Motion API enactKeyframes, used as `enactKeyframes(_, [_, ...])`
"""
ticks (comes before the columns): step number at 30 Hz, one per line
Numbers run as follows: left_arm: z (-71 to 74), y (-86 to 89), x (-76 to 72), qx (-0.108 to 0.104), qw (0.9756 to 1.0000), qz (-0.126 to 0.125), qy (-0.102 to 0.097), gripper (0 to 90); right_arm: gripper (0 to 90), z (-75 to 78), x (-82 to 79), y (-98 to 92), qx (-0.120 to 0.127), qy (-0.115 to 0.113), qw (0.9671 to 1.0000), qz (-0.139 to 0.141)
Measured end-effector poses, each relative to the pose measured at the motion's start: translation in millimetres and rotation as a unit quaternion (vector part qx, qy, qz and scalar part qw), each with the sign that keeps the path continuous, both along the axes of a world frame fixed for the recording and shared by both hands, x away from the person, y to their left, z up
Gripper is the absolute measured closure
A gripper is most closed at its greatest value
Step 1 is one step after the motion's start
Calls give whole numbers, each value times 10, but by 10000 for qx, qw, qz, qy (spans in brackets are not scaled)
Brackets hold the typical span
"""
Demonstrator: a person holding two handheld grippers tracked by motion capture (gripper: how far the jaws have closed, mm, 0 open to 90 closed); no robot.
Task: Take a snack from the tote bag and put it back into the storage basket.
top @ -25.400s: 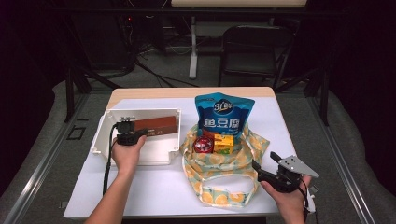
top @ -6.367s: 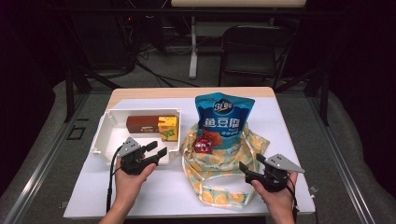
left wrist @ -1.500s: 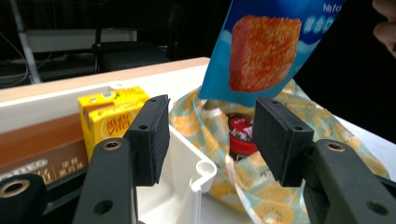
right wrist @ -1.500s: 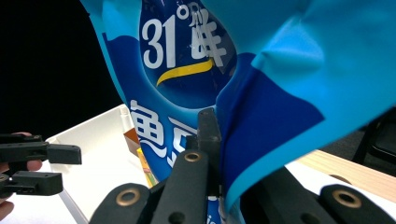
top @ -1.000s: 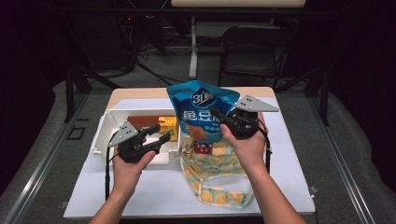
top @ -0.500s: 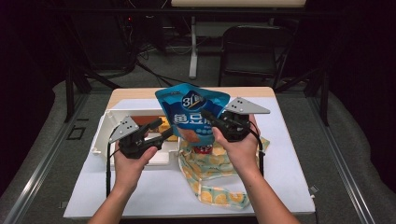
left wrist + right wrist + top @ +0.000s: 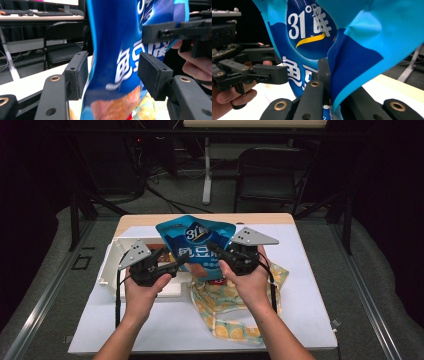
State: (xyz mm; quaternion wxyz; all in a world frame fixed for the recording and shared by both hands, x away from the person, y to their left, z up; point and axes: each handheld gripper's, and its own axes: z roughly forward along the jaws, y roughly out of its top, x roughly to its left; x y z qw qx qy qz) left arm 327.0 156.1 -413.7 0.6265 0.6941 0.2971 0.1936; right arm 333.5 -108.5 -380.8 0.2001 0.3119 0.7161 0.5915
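- your right gripper (image 7: 218, 251) pinches the shiny blue snack bag (image 7: 196, 240) tight, up in the air above the white plastic bin (image 7: 111, 262).
- your left gripper (image 7: 113, 75) has its jaws apart, with the bag between them, pads not pressing it.

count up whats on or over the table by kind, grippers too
grippers: 2 (left gripper, right gripper)
blue snack bag: 1
white bin: 1
orange-print cloth bag: 1
total: 5
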Motion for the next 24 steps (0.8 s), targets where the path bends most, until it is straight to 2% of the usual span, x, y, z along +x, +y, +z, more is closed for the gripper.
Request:
enactKeyframes(6, [43,-24,7,6,10000,50,-52,472,900,2,-28,88,-7,-4,9999,115])
enactKeyframes(9, [49,-25,0,-37,9999,112,-80,533,900,3,-42,128,-1,4,9999,106])
enactKeyframes(16, [82,-22,-66,138,9997,161,-98,736,900,9,-65,192,-1,13,10000,70])
enactKeyframes(19, [102,-26,-90,182,9996,193,-10,837,896,-1,-81,223,-51,-65,9999,92])
enactKeyframes(24, [101,53,-81,-11,9998,165,143,898,832,-10,-108,261,-112,-178,9997,122])
